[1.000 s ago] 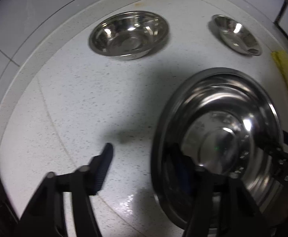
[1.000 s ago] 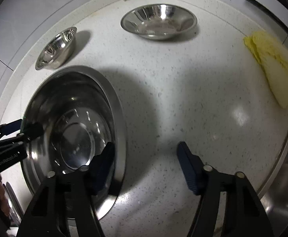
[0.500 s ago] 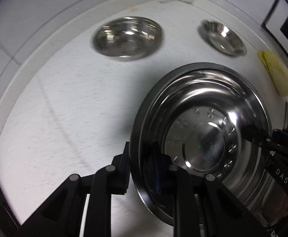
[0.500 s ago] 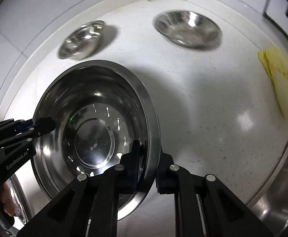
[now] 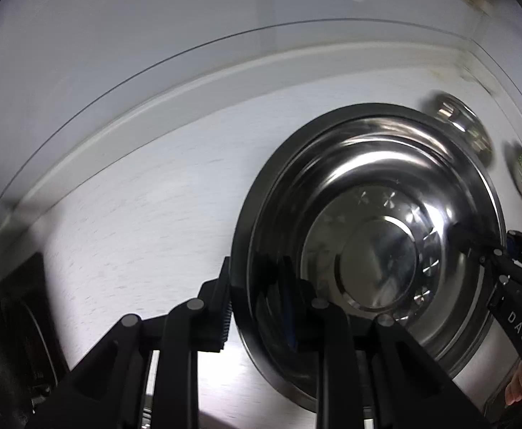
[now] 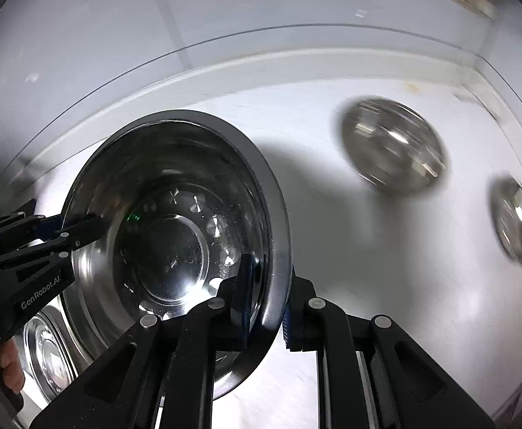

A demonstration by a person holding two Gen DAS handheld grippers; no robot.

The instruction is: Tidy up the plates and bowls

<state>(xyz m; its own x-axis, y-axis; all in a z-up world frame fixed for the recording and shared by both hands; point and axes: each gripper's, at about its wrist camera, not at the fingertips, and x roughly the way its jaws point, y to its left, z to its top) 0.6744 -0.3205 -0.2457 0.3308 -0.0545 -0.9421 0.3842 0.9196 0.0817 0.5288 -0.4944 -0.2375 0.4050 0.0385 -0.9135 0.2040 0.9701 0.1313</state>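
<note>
A pale speckled worktop (image 5: pixel 146 221) runs up to a raised white lip, with a light tiled wall (image 5: pixel 153 35) behind it; both are smeared by motion blur. A large steel bowl (image 5: pixel 372 236) is held off the worktop by both grippers.

The left gripper (image 5: pixel 257 307) clamps the bowl's near rim: one finger sits outside the wall, the other inside the basin, and its fingers have just eased open slightly while the rim stays pinched between them. Ahead of these fingers, at the bowl's far rim, the right gripper (image 5: pixel 482 246) bites from the other side.

In the right wrist view the right gripper (image 6: pixel 266 300) is closed tight on the rim of the large steel bowl (image 6: pixel 168 221), blue pads on either side of the steel. The left gripper (image 6: pixel 82 228) holds the opposite rim, a hand (image 6: pixel 0 368) below it. Beyond and to the right of the fingers, two smaller steel bowls (image 6: pixel 393 150) (image 6: pixel 515 218) lie blurred on the worktop, well apart from the held one. Another steel dish (image 6: pixel 46 354) shows under the bowl's left edge.
</note>
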